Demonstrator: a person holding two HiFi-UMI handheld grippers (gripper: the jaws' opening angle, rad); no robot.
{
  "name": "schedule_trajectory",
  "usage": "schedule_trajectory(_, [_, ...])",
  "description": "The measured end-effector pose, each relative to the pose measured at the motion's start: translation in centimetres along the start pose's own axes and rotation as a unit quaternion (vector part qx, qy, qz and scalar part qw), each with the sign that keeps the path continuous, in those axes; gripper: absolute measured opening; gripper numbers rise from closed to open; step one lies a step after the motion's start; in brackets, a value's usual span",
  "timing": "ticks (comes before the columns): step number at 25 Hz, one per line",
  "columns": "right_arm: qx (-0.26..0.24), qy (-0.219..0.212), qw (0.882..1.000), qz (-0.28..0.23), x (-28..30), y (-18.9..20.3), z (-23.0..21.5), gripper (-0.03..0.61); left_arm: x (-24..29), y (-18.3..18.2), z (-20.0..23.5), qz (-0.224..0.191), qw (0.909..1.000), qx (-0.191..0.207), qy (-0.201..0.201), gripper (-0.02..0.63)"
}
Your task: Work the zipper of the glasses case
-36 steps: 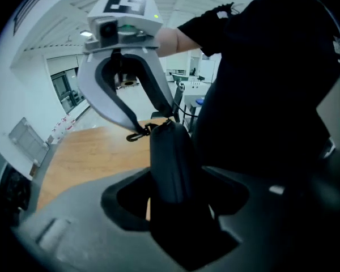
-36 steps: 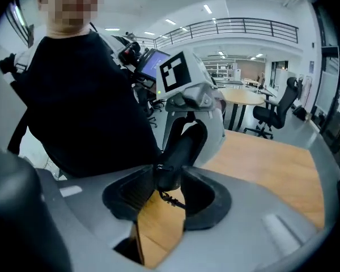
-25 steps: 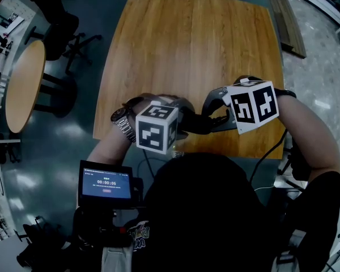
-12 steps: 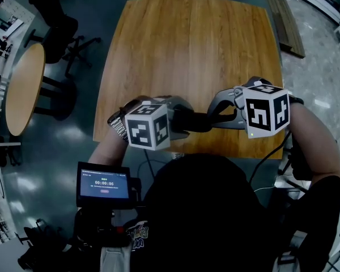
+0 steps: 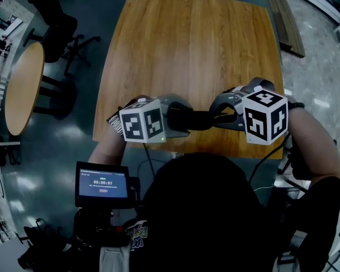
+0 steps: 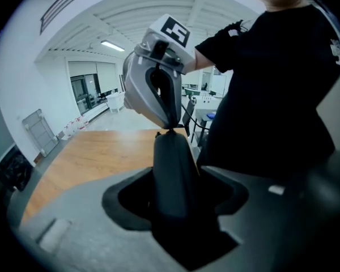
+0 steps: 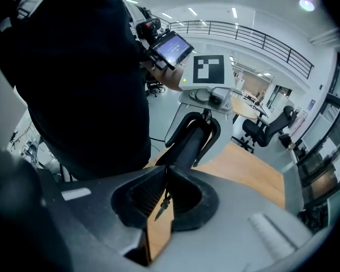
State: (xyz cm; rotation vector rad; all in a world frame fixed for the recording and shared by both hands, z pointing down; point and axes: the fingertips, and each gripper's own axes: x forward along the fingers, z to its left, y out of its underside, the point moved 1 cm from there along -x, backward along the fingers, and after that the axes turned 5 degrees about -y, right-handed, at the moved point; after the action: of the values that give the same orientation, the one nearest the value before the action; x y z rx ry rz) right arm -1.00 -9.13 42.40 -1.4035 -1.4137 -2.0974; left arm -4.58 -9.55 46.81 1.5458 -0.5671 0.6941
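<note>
The black glasses case (image 5: 195, 119) is held above the near edge of the wooden table (image 5: 192, 44), stretched between both grippers. My left gripper (image 5: 178, 118) is shut on one end of it; in the left gripper view the case (image 6: 170, 171) fills the gap between the jaws. My right gripper (image 5: 218, 118) is shut at the other end, on the zipper pull (image 7: 161, 204), whose small metal tab hangs below the closed jaws. In the right gripper view the case (image 7: 187, 143) runs away toward the left gripper (image 7: 207, 103).
A small screen (image 5: 102, 185) sits at the person's left side. A round table (image 5: 22, 86) and office chairs (image 5: 59, 30) stand on the floor to the left. The person's dark torso is right behind both grippers.
The right gripper has shifted slightly right and down and turned its marker cube, with its jaws now closed at the case's end. The left gripper has rolled a little leftward, still holding the case.
</note>
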Motion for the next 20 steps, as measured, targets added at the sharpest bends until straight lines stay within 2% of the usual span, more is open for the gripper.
schedule_trajectory(3, [-0.02,0.018,1.0,0.0,-0.4,-0.2,-0.2,0.018,-0.2,-0.2,-0.1,-0.032,0.9985,-0.039,0.02,0.262])
schedule_trajectory(6, [-0.037,0.039,0.999,-0.011,-1.4,-1.1,-0.6,0.012,-0.6,-1.0,-0.9,-0.076,0.9906,-0.094,0.063,0.267])
schedule_trajectory(8, [-0.042,0.058,0.997,-0.031,-2.3,-2.2,-1.1,0.007,-0.4,-1.5,-1.3,-0.092,0.9872,-0.104,0.08,0.267])
schedule_trajectory(12, [-0.057,0.077,0.994,-0.048,-3.2,-4.2,-1.8,0.005,0.3,-2.7,-2.3,-0.1,0.9839,-0.093,0.116,0.268])
schedule_trajectory(14, [-0.056,0.082,0.993,-0.062,-3.5,-4.9,-2.0,0.005,0.1,-3.7,-2.8,-0.13,0.9761,-0.099,0.144,0.27])
schedule_trajectory(18, [-0.035,0.086,0.991,-0.101,-4.7,-5.5,-2.2,0.005,-1.3,-6.9,-3.2,-0.219,0.9474,-0.126,0.197,0.296])
schedule_trajectory(20, [-0.03,0.082,0.99,-0.109,-4.9,-5.6,-2.2,0.005,-1.5,-7.6,-3.3,-0.231,0.9412,-0.128,0.211,0.282])
